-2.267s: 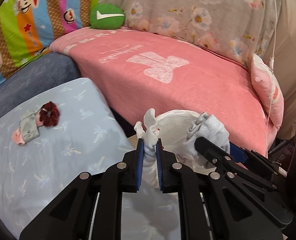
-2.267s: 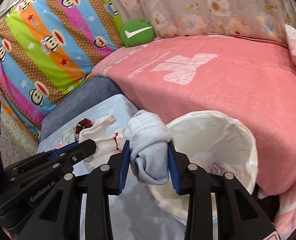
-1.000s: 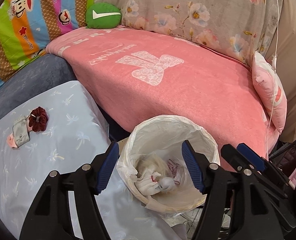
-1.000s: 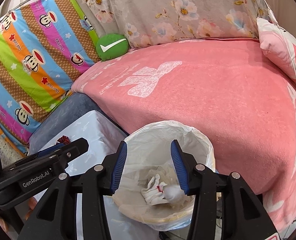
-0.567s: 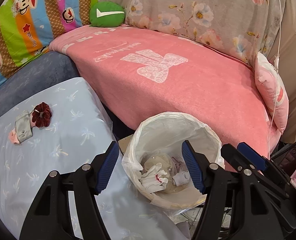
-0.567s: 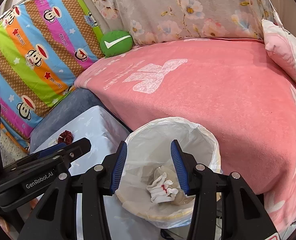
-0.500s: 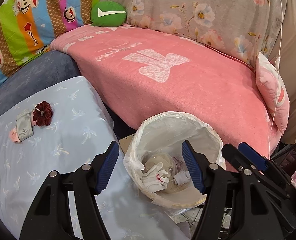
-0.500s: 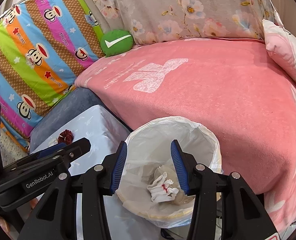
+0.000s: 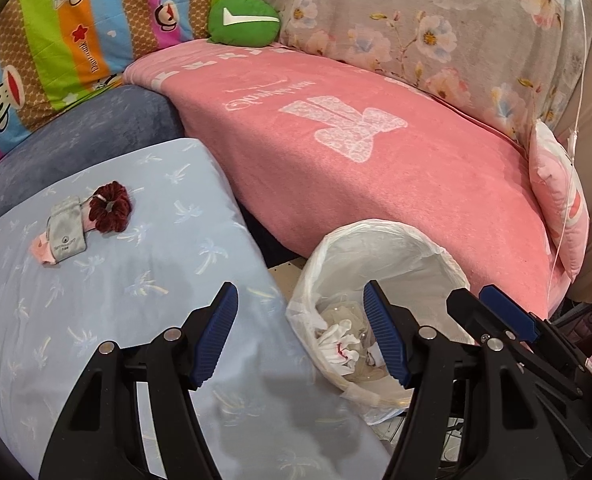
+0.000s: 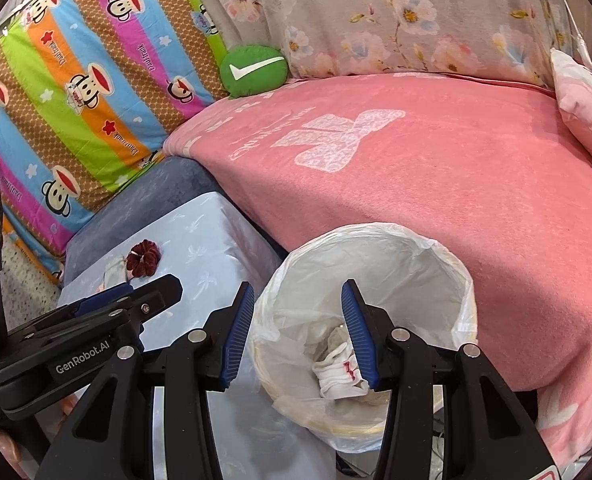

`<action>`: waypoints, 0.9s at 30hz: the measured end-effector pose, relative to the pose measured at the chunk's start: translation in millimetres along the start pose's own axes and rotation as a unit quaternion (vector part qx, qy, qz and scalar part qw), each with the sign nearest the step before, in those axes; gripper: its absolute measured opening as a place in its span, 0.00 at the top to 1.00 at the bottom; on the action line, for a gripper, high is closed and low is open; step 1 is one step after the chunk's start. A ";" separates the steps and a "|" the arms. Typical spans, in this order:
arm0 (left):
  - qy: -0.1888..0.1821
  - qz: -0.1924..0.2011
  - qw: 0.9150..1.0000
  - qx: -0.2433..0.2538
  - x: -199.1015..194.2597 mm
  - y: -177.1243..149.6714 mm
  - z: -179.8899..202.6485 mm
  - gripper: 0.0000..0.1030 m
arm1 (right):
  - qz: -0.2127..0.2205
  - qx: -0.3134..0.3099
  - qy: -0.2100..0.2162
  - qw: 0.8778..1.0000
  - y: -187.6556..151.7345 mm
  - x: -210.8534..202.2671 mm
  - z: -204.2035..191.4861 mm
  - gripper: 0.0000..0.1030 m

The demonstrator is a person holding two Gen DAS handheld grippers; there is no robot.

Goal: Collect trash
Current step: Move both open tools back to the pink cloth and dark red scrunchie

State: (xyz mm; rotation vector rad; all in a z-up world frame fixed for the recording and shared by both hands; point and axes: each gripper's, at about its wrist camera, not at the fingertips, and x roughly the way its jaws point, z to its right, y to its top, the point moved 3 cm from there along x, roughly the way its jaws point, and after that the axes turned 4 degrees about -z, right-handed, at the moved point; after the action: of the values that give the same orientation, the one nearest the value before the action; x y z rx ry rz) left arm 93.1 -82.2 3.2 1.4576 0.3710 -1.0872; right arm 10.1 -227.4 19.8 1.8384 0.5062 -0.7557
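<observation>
the left claw is released, its two blue pads stand wide apart and nothing is between them; it hangs over the right edge of the light blue cushion and the rim of the trash bin. the right claw is also released and empty, above the same trash bin. the bin has a white plastic bag as lining and it stands on the floor, between the light blue cushion and the front edge of the pink blanket. inside it, at the bottom, lies a white glove with a small red mark, on top of other crumpled trash. near the far left corner of the cushion lie a dark red scrunchie and, touching it, a small grey pouch.
</observation>
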 end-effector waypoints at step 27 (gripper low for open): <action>0.088 -0.003 0.983 -0.162 -5.2 -20.0 -219.4 0.26 | -0.072 -0.131 0.055 0.987 -14.9 108.5 -188.5 0.56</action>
State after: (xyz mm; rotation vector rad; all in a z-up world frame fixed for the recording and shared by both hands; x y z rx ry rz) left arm 162.4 122.5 -39.5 1.2616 0.6466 -0.8578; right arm 127.6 -47.4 -16.5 1.6157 0.7794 -0.6523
